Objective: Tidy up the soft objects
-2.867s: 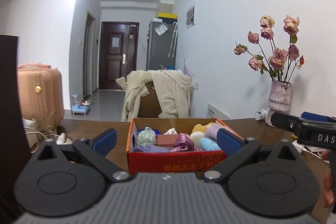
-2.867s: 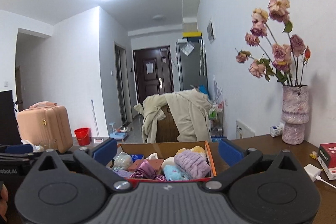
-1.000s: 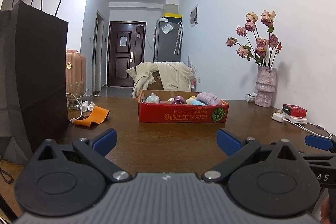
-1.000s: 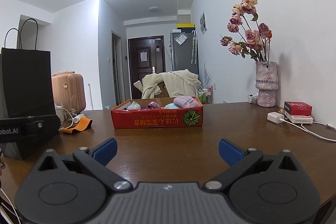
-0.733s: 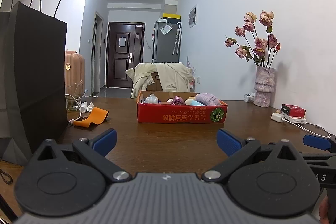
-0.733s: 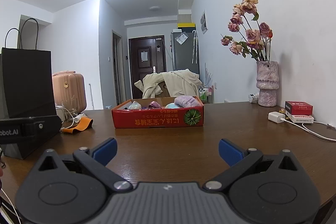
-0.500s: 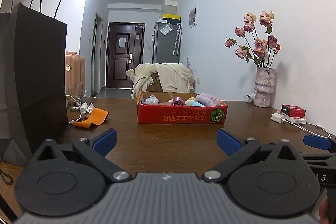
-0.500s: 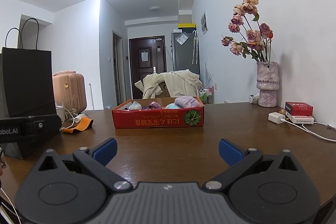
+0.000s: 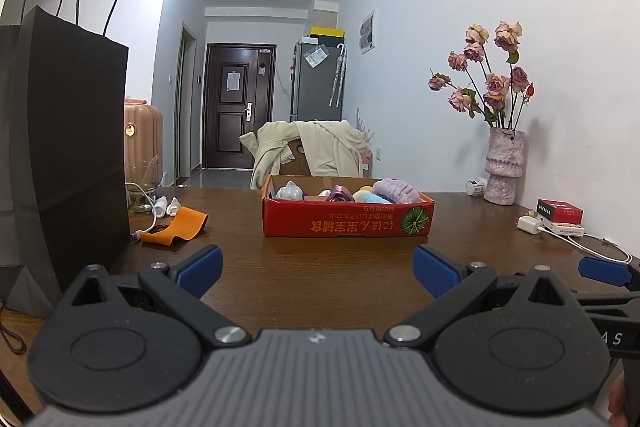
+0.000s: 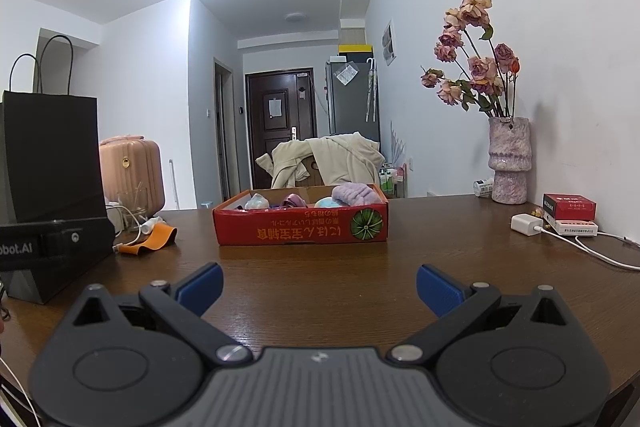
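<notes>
I have both grippers held low and level over the near edge of the wooden table [image 9: 340,267], pointing straight across it toward the far edge. My left gripper [image 9: 318,269] has its blue-tipped fingers spread wide with nothing between them, and my right gripper [image 10: 320,285] is spread just as wide and empty; its tip shows at the right edge of the left wrist view. The red cardboard box [image 10: 300,223] sits toward the middle of the table, well apart from both grippers, with the soft objects [image 10: 352,195] piled inside it, a lilac plush piece uppermost. A black paper bag [image 9: 64,147] stands at the left edge, an orange strap [image 9: 176,225] lies beside it, and a vase of roses [image 10: 510,159] stands at the far right corner.
</notes>
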